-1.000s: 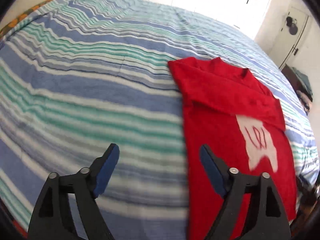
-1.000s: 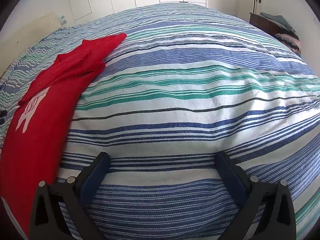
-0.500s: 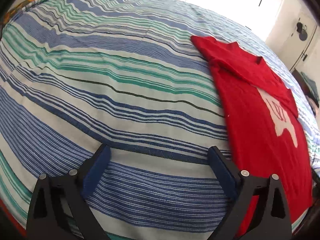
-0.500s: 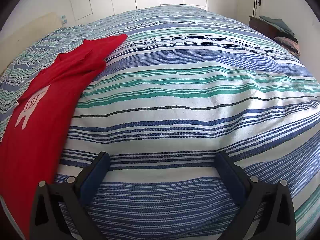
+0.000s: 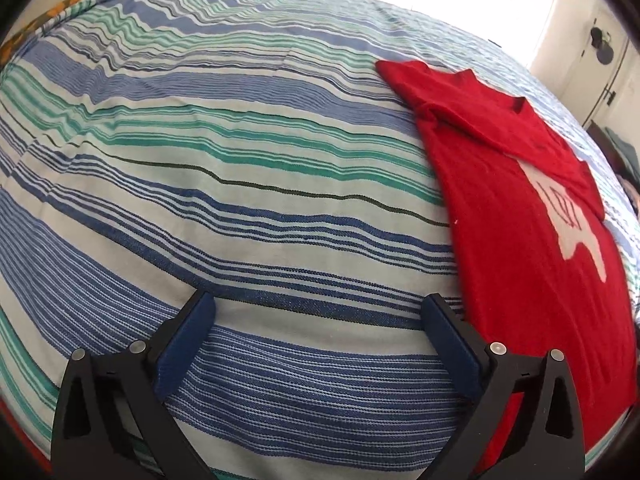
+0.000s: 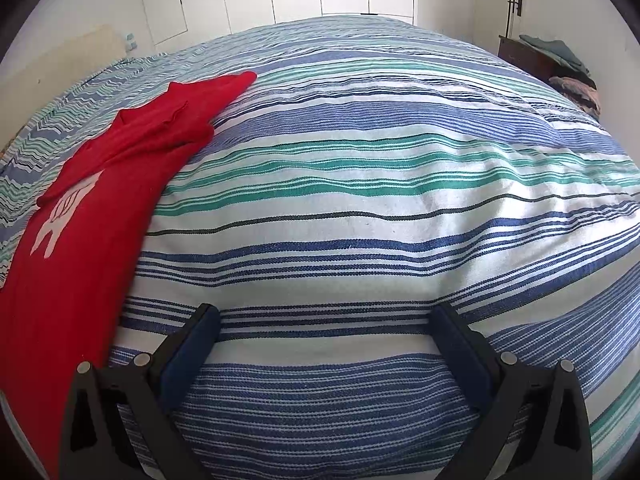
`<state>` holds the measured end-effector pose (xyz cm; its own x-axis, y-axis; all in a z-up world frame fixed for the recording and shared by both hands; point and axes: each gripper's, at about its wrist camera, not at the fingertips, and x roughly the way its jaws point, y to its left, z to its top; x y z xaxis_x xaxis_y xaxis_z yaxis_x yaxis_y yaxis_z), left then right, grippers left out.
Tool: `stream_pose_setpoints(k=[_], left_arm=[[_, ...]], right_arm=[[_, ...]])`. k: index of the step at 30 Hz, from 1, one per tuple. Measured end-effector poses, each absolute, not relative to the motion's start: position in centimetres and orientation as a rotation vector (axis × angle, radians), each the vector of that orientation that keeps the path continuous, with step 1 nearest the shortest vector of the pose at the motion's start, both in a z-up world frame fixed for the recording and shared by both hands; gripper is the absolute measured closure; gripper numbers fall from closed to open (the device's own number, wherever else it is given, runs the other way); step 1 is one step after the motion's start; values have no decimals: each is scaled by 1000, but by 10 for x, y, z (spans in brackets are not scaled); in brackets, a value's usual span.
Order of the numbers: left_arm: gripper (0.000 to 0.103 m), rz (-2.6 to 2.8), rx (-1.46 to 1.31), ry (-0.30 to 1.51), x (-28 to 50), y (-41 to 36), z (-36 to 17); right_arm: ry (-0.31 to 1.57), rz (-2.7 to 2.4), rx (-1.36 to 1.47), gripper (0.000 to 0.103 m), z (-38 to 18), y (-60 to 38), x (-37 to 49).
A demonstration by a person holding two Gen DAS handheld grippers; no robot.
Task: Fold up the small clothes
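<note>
A white graphic with red line marks is printed on the chest of the red T-shirt, but no lettering can be made out on it. The shirt is being left flat on the striped bedspread, one sleeve folded across its upper part, its long edges lying straight. The left gripper is being held over bare bedspread just beside the shirt's edge, its jaws opening wide with nothing between them. The right gripper is being held with its jaws wide apart and empty on the shirt's other side, where broad open bedspread is lying ahead. Folded clothes are being kept on a dark cabinet by the wall.
</note>
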<state>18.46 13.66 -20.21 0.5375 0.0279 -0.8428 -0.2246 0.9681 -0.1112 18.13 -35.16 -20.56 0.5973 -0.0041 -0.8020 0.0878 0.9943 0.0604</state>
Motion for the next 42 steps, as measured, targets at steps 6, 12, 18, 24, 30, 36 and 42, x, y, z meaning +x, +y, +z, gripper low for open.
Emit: stream_pose_setpoints(k=[6,12,18,24,30,36,42], left_arm=[[1,155,-208,997,185,136,-202],[1,158,-202,997,185,135,-202],[1,162,-194,997,185,134,-203],[1,167,-185,997,185,132,-203],[1,171,-176,998,186,130,-203],[1,175,-170,999,186,129,-204],[1,176,-169,1000,187,129,-204]], right_arm=[[929,-53,97,0,-206,-352,181],[929,-53,97,0,-206,-351,181],[928,-53,97,0,-205,-351,181],[928,-53,96,0,-205,-351,181],[927,-53,96,0,-206,-351,181],[926,-53,96,0,-206,-351,181],[926,-53,95,0,-206,-351,181]])
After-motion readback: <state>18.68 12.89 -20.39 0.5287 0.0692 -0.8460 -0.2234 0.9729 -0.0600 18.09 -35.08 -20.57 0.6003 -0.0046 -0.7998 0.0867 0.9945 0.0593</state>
